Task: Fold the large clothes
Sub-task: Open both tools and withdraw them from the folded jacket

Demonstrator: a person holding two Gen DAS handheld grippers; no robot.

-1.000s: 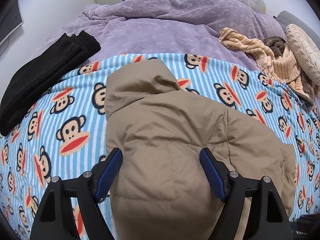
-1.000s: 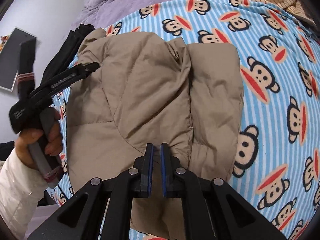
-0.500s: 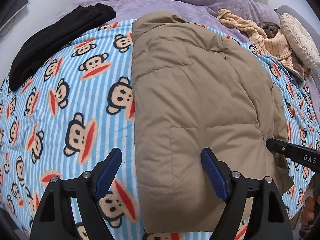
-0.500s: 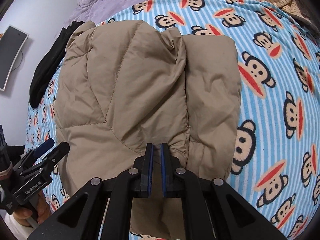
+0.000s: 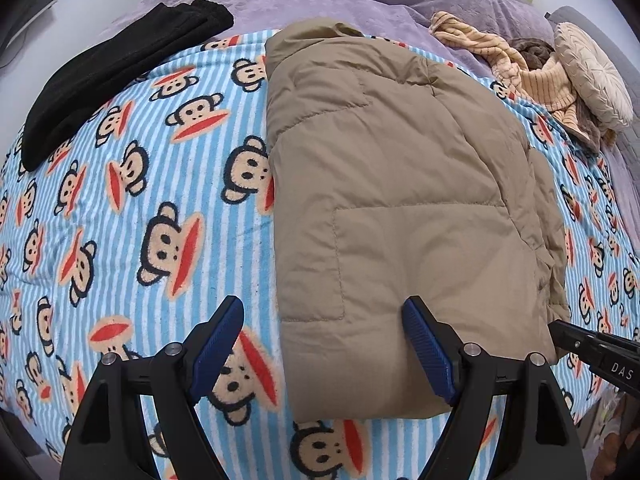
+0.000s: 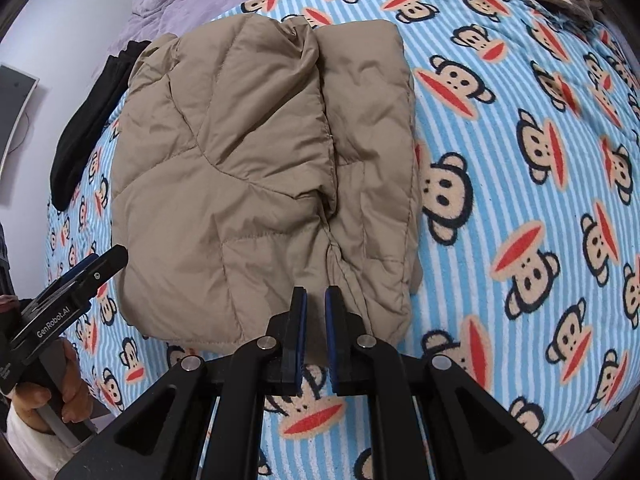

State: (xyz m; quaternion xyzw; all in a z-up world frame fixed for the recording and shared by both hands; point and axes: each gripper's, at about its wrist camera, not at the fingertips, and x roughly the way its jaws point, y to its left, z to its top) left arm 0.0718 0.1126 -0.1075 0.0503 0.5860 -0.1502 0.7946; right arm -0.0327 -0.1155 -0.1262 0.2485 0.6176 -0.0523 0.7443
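Left gripper (image 5: 323, 346) spread wide, empty, hovering over near edge of folded tan puffer jacket (image 5: 400, 208). Right gripper (image 6: 316, 334) nearly closed, narrow gap, nothing held, just off jacket's near hem. Jacket lies flat on monkey-print blanket (image 5: 140, 208) on bed; black garment (image 5: 116, 68) farther left.

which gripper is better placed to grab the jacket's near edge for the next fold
Left, probably. The left gripper is open with the jacket edge between its fingers. The right gripper is nearly shut and clear of the hem.
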